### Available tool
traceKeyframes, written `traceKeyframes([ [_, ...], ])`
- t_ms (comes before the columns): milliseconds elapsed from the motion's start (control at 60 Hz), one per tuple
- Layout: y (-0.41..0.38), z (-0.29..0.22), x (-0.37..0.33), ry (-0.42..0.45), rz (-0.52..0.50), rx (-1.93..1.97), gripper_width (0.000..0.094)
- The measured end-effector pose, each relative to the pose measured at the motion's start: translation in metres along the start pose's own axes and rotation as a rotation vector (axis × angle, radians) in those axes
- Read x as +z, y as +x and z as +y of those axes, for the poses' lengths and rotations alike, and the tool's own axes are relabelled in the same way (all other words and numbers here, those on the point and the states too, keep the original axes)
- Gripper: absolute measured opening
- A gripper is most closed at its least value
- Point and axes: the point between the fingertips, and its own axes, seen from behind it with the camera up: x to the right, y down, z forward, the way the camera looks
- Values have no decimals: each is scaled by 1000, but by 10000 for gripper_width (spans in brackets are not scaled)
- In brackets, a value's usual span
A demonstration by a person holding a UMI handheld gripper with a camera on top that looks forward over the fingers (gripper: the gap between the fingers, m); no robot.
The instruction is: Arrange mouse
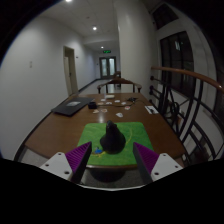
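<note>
Mouse: black mouse (112, 141) on green mat (135, 134), 12 o'clock of claw (113, 160).
Claw: wide, empty, lined up to grasp.
Tabletop (60, 125): wooden.

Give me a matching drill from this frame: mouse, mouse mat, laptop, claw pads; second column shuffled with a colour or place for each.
Things:
1. mouse
2. mouse mat
3. laptop
4. pads of the open claw

Descriptions:
A. purple, either side of the mouse
B. green, flat on the wooden table
C. black, sitting on the mat between the claw fingers
D. dark, closed, beyond the mat to one side

Pairs: 1-C, 2-B, 3-D, 4-A
</note>
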Motion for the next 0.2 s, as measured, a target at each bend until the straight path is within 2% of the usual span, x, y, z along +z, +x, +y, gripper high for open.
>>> traceKeyframes([
  [200,3,22,-45,9,-34,46,849],
])
